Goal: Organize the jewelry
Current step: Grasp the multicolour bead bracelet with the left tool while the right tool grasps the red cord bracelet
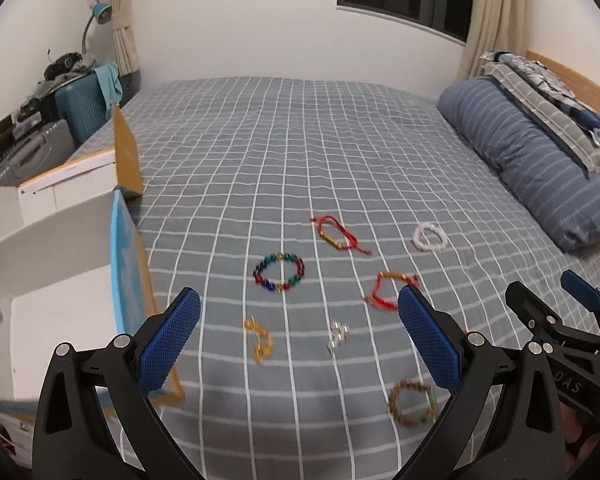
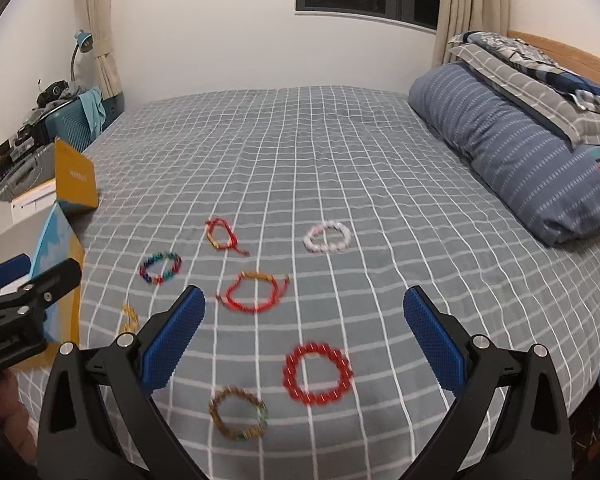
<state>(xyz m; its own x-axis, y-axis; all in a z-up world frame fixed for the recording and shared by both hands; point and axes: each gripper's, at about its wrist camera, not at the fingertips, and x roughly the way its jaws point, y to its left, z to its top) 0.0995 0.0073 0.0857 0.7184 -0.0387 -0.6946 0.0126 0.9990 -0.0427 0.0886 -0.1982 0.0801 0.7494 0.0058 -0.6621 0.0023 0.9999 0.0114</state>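
While both tools (image 1: pixel 300 344) (image 2: pixel 304 344) gape, bracelets (image 2: pixel 318 374) lie below.

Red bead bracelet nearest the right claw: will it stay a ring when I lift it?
Probably not. The red bead bracelet looks strung from separate round beads, so it would likely sag into a hanging loop. Its glossy beads may slip or roll against the pads. It lies flat on the soft bedsheet, so pushing may bunch it.

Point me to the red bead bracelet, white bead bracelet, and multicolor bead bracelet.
red bead bracelet (image 2: pixel 342 362): right wrist view, on the beads of its right side.
white bead bracelet (image 2: pixel 326 247): right wrist view, on its near beads.
multicolor bead bracelet (image 1: pixel 300 268): left wrist view, on its right-side beads.
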